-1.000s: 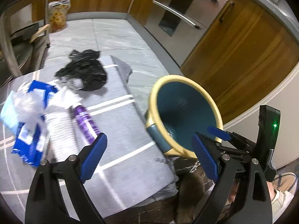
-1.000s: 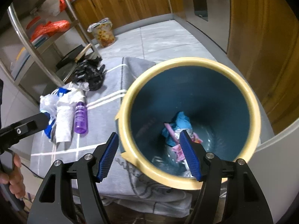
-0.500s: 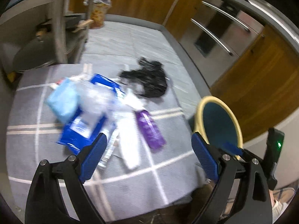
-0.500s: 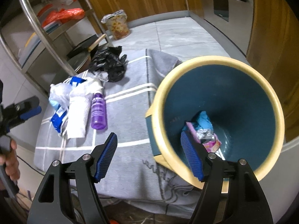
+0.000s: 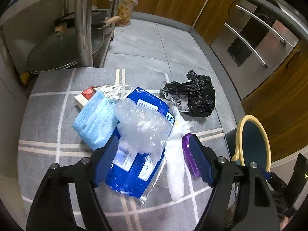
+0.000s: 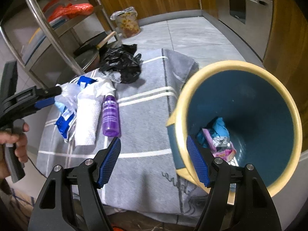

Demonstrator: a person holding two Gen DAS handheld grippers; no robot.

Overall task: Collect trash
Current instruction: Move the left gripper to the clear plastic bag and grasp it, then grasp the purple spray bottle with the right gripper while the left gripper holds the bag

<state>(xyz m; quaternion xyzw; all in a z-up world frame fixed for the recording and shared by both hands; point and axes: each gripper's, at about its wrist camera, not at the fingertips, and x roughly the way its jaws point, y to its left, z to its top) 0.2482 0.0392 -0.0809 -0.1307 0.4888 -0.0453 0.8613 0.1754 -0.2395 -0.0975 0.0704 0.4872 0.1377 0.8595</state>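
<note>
Fingers of the left gripper (image 5: pixel 153 159) are spread wide w/ nothing held, poised over the trash pile on the grey striped cloth (image 5: pixel 44 127). Between the pads a blue wipes pack (image 5: pixel 134 165) is seen, w/ a clear crumpled plastic bag (image 5: pixel 141 127) on top. A light-blue face mask (image 5: pixel 95 119) lies just left of it, partly over a small white-and-red box (image 5: pixel 85 97). To the right, a white paper towel (image 5: pixel 176 165) and a purple bottle (image 5: pixel 189 156) lie side by side, touching. Farther back, a black plastic bag (image 5: pixel 194 96) sits apart from the pile.

Right gripper (image 6: pixel 153 162) fingers are also spread, empty, held above the cloth's near edge, beside the blue bin w/ yellow rim (image 6: pixel 250 96). Wrappers (image 6: pixel 217 136) are seen at the bin's bottom. Bin stands at the cloth's right edge.
</note>
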